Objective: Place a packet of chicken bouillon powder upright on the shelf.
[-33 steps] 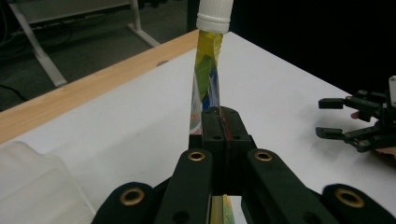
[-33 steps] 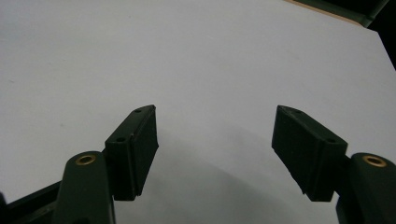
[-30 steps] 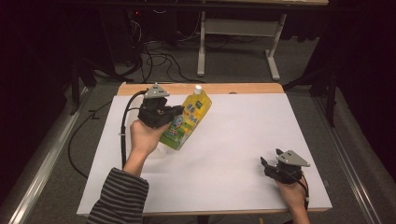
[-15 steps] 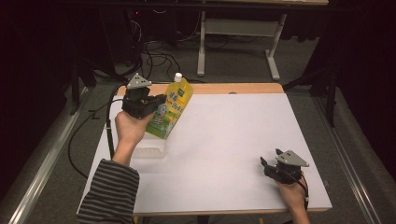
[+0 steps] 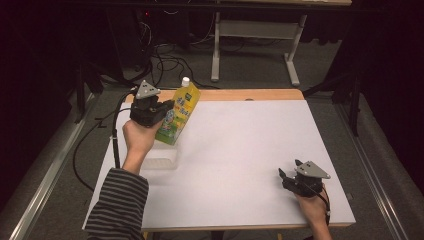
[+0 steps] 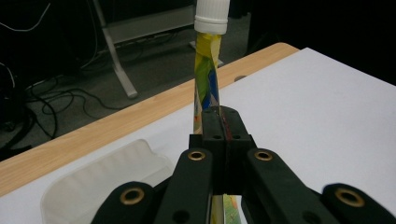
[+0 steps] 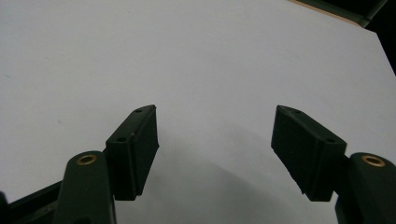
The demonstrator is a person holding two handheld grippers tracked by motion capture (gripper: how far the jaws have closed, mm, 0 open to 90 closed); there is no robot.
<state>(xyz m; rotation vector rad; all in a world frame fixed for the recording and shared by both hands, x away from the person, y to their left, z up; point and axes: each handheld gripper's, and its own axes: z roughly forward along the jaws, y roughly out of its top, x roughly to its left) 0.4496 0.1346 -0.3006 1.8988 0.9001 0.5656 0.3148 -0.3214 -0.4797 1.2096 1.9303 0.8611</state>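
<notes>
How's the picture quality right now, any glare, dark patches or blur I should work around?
High view: the white table top is brightly lit, the floor around it nearly black, and the pouch reads clearly. Left gripper view: the near black jaws look soft, the pouch cap glares white. Right gripper view: a soft shadow lies on the table below the right gripper, no blur.

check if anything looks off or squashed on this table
The yellow-green drink pouch stands out: the left tool pinches it nearly flat, and it hangs tilted above the clear tray, white cap still on. No spill shows. The right tool rests open at the near right.
</notes>
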